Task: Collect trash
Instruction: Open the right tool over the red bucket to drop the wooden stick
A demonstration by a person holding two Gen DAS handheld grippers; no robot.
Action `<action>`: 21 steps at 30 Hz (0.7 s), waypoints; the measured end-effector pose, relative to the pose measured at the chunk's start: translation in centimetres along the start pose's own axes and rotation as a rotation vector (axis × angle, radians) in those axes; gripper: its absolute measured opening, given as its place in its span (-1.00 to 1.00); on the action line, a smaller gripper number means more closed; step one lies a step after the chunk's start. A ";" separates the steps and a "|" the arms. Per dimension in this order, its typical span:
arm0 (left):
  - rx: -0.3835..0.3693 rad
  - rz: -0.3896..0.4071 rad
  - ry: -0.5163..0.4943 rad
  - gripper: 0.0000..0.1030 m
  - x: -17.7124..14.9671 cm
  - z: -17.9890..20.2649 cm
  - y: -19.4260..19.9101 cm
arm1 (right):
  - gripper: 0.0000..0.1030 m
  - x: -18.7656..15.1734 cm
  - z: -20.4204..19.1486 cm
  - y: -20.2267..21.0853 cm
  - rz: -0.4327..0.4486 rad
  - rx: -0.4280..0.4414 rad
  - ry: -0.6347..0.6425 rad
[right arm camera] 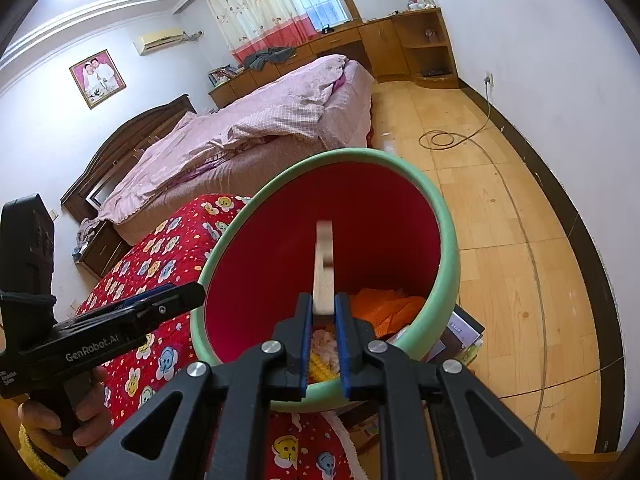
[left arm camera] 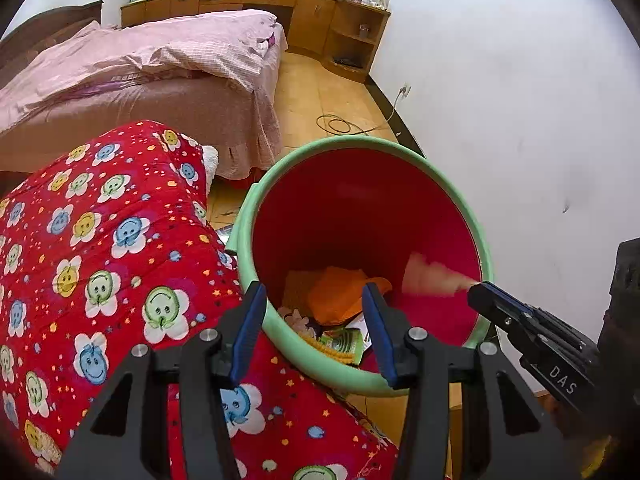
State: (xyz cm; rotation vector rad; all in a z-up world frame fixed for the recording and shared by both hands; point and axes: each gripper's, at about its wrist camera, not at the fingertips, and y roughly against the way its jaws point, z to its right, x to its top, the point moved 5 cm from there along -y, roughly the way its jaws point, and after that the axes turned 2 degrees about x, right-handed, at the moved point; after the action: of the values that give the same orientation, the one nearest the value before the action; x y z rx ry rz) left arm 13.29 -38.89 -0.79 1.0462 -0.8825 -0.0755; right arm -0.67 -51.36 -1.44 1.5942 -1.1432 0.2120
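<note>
Pale, wood-coloured and blurred, a thin strip of trash [right arm camera: 324, 268] stands up from between the blue pads of the right gripper [right arm camera: 324, 312], whose jaws are closed tight on its lower end; the strip hangs over the open mouth of the bin [right arm camera: 450, 240], inside its rim. Seen from the left wrist, the same strip [left arm camera: 430, 278] sticks out from the right gripper's tip [left arm camera: 478, 292] just inside the bin's right-hand rim [left arm camera: 486, 240]. That bin is red inside with a pale green rim, and at its bottom lie an orange cloth [left arm camera: 340, 294], a green-printed wrapper [left arm camera: 342, 340] and some yellow and whitish scraps. The left gripper [left arm camera: 316, 320] hovers above the near edge of the bin, jaws about half apart, with nothing between the pads. Against the bin's left side lies a red quilt [left arm camera: 100, 240] printed with smiling flowers. Beyond the bin stands a bed [right arm camera: 260, 128] under pink covers, and a cable [right arm camera: 444, 138] coils on the tan tiled floor [right arm camera: 520, 260] to the bin's far right.
</note>
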 end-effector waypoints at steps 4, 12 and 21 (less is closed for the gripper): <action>0.011 0.005 0.015 -0.03 -0.5 -0.5 0.9 | -0.60 -0.1 -0.1 0.3 0.003 0.001 0.005; 0.034 0.037 0.050 -0.04 -1.6 -1.9 4.1 | -0.32 -0.4 -1.9 2.0 0.024 0.023 0.020; 0.073 0.078 0.109 -0.04 -3.4 -4.2 8.6 | -0.20 -1.6 -5.7 3.9 0.030 0.078 0.062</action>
State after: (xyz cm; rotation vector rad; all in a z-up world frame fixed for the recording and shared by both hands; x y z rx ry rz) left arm 10.86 -29.81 2.98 1.0731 -0.8311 0.0789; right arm -2.10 -45.46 2.22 1.6284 -1.1239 0.3271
